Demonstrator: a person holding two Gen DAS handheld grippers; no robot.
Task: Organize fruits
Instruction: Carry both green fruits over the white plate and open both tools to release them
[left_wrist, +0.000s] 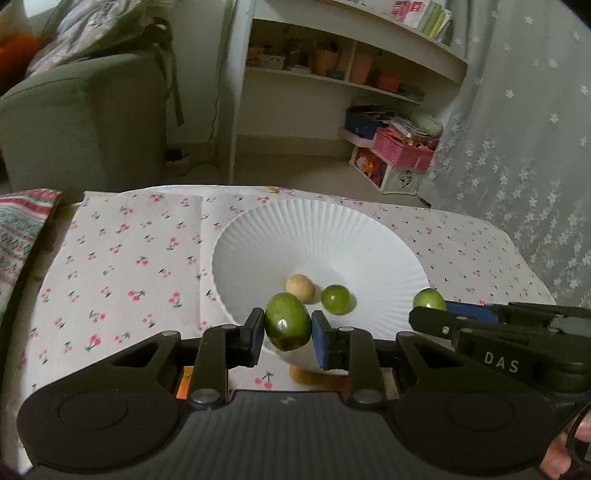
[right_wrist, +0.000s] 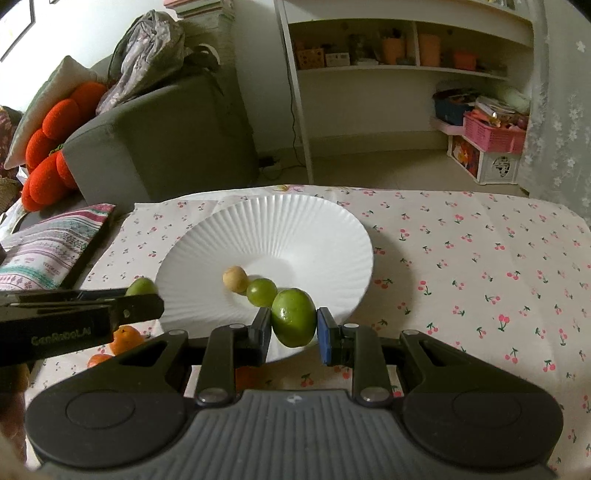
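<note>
Now both tongs clamped: left tongs (left_wrist: 288, 328) on dark green fruit (left_wrist: 287, 321), right tongs (right_wrist: 293, 326) on lime-green fruit (right_wrist: 294, 317); lower over white bowl (left_wrist: 332, 236), release gently beside resting fruit.

Far beyond the fingertips stands a white shelf unit (right_wrist: 406, 70), a pink basket (right_wrist: 493, 133) low at its right. Off left, a grey sofa (right_wrist: 162, 133) with an orange cushion (right_wrist: 51, 147). A cherry-print cloth (right_wrist: 480, 266) spreads underneath.
</note>
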